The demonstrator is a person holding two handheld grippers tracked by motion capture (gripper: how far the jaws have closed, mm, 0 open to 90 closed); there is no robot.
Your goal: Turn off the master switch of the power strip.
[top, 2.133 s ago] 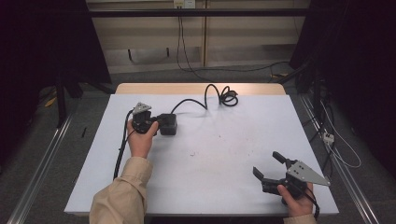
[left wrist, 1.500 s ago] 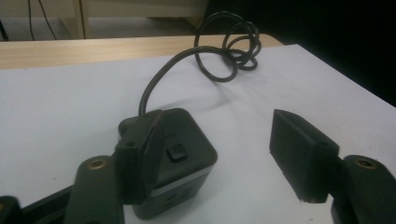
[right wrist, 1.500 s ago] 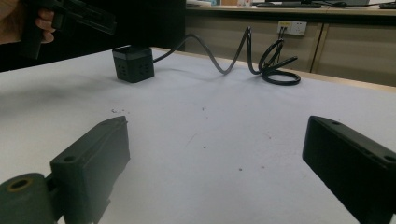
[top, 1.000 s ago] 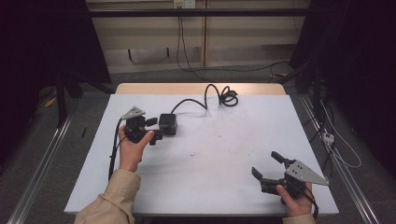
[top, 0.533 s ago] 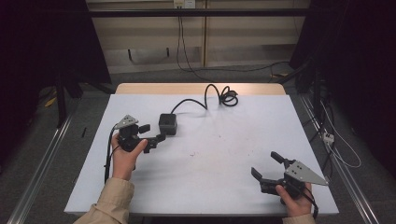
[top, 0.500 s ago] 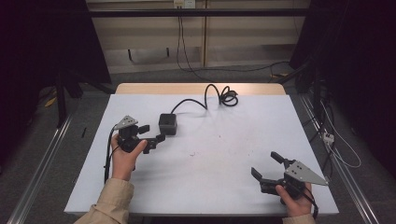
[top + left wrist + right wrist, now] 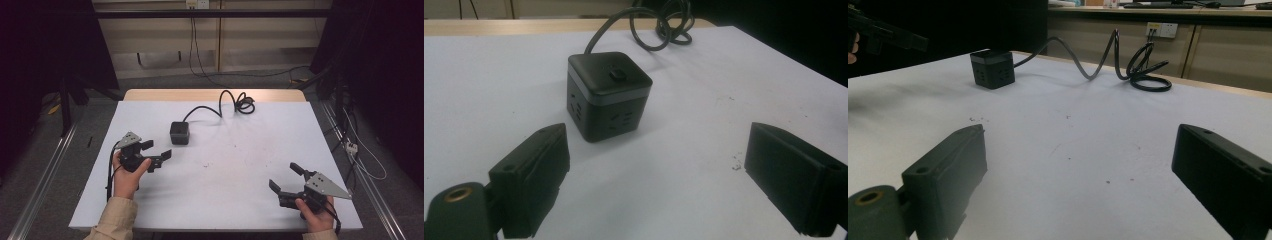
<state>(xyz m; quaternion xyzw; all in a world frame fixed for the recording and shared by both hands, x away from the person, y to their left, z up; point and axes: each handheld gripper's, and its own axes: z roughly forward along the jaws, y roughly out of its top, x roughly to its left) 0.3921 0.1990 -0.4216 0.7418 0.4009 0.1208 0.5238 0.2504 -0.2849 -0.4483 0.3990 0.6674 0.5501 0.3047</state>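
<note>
A black cube power socket point(image 7: 179, 132) stands on the white table point(image 7: 240, 165), its black cable point(image 7: 235, 102) running to a coil at the far edge. My left gripper point(image 7: 157, 150) hovers just left of and nearer than the cube, apart from it. Its jaws have just been opening and nothing is between them. In the left gripper view the cube point(image 7: 608, 95) sits ahead of the open left gripper point(image 7: 655, 147). My right gripper point(image 7: 284, 176) rests open at the near right, with bare table between the jaws of the right gripper point(image 7: 1078, 150). That view shows the cube point(image 7: 993, 68) far off.
The cable coil point(image 7: 1143, 70) lies near the table's far edge. Metal rails point(image 7: 42, 185) run along both sides of the table. A wall socket point(image 7: 1160, 29) and cabinets stand behind. The left gripper's fingers point(image 7: 885, 32) show at the top left of the right gripper view.
The left gripper has drawn back from the cube towards the near left and opened wider. The cube stays in place. The right gripper has not moved.
</note>
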